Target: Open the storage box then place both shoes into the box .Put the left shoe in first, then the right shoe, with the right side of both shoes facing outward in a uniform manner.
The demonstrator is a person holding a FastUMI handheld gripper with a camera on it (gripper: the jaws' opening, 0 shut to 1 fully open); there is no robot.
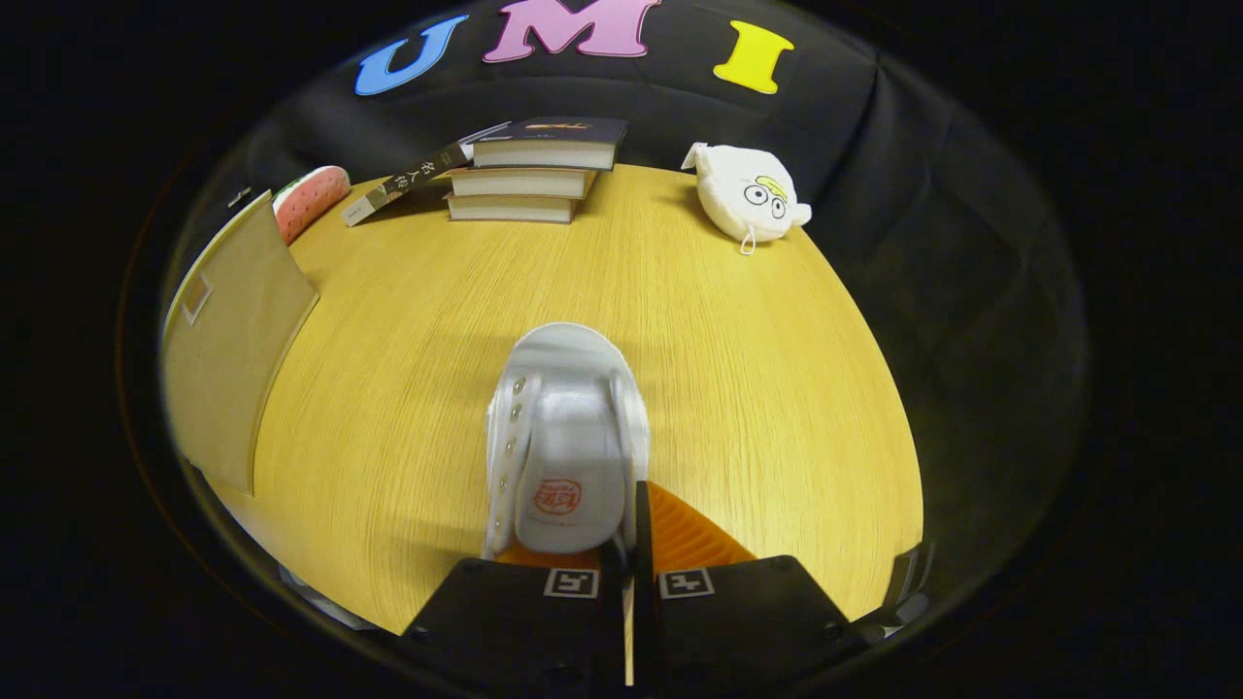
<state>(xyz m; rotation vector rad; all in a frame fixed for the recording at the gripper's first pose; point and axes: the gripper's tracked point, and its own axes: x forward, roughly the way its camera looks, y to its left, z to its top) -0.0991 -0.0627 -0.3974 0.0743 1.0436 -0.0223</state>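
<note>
A round light-wood table [680, 320] spreads under the camera. At its far left edge stands a tan cardboard storage box [233, 330], its flap raised. A stack of hardback books [529, 170] lies at the far side, a white plush toy with cartoon eyes [748, 194] beside them. A white canvas lace-up shoe [568, 437] points away from the gripper [621, 544], whose fingers are drawn narrow and clamp the shoe's right wall at the heel end, one finger inside the opening, one outside.
</note>
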